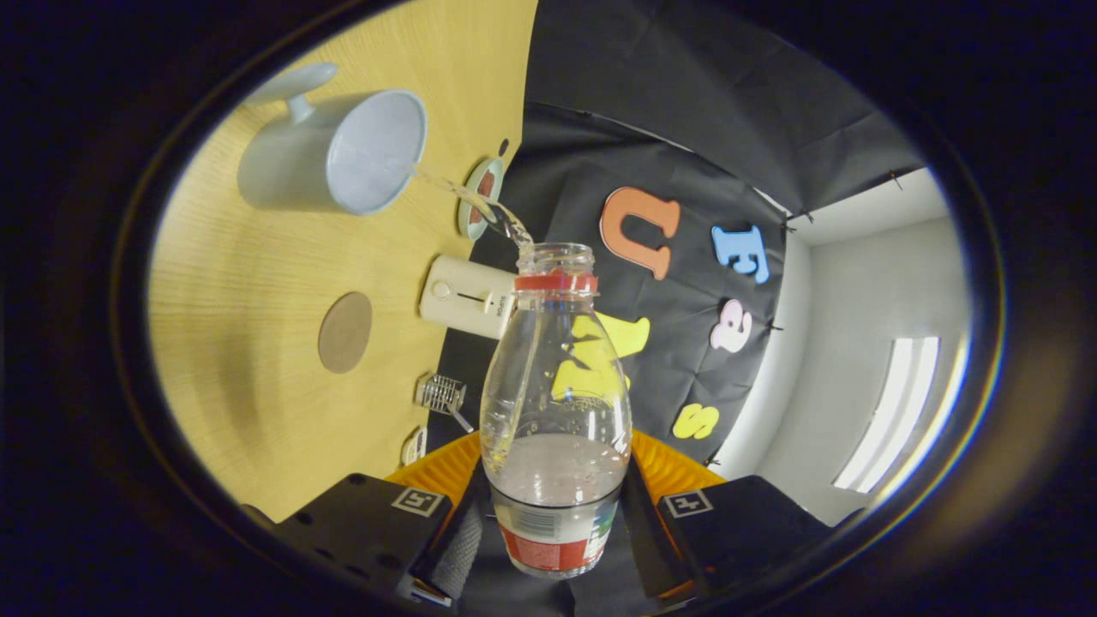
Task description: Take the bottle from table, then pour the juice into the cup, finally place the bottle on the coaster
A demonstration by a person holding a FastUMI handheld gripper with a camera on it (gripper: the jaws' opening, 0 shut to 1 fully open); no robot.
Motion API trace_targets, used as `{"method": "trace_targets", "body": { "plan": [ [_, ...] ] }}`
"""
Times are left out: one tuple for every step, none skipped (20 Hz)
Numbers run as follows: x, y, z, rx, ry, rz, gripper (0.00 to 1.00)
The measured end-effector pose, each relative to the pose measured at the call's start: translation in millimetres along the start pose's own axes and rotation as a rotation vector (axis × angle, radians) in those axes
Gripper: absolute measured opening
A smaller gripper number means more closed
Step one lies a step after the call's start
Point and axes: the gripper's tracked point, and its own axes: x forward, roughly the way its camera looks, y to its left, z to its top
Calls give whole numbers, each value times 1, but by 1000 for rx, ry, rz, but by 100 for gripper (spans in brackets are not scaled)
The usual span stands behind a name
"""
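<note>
- Between the two fingers of the gripper [555,514] sits the bottle [555,411], clamped on both sides near its labelled base; the fingers are closed only as far as the bottle's width allows.
- Its open mouth, with a red ring just below, is tipped toward the cup [343,154], and a thin clear stream [467,197] arcs from the mouth to the cup's rim.
- Some liquid is left pooled in the bottle's lower part, so the pour looks partway done.
- To my eye the stream meets the cup close to its near rim, so bringing the mouth nearer the cup's middle would likely cut the spill risk.
- I would hold the tilt steady and slow, then right the bottle gently to avoid a last drip on the table [257,343].
- Beyond the cup's side lies the round brown coaster [345,332], bare and well apart from the cup.
- A pale boxy device [467,296] and a small wire basket [442,394] sit near the table's edge.
</note>
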Motion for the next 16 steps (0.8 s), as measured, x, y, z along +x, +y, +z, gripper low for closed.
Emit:
{"method": "trace_targets", "body": {
  "plan": [
    [0, -2, -1, 1, 1, -4, 78],
    [-1, -6, -2, 1, 3, -4, 78],
    [-3, -9, -4, -2, 4, -6, 78],
    [-3, -10, -4, -4, 5, -7, 78],
    [-3, -10, -5, -5, 6, -6, 78],
    [-1, -10, -6, -9, 8, -6, 78],
    [-2, -9, -7, -14, 10, -5, 78],
    [-2, -11, -8, -17, 12, -7, 78],
    [-3, -12, -9, -16, 13, -7, 78],
    [-3, -11, -8, -16, 11, -5, 78],
    [-4, -12, -8, -21, 11, -7, 78],
    [-3, -13, -9, -26, 10, -10, 78],
    [-5, -15, -8, -29, 7, -15, 78],
    [-4, -16, -7, -33, 6, -15, 78],
    [-5, -17, -5, -35, 4, -20, 78],
    [-5, -19, -6, -37, 2, -22, 78]
  ]
}}
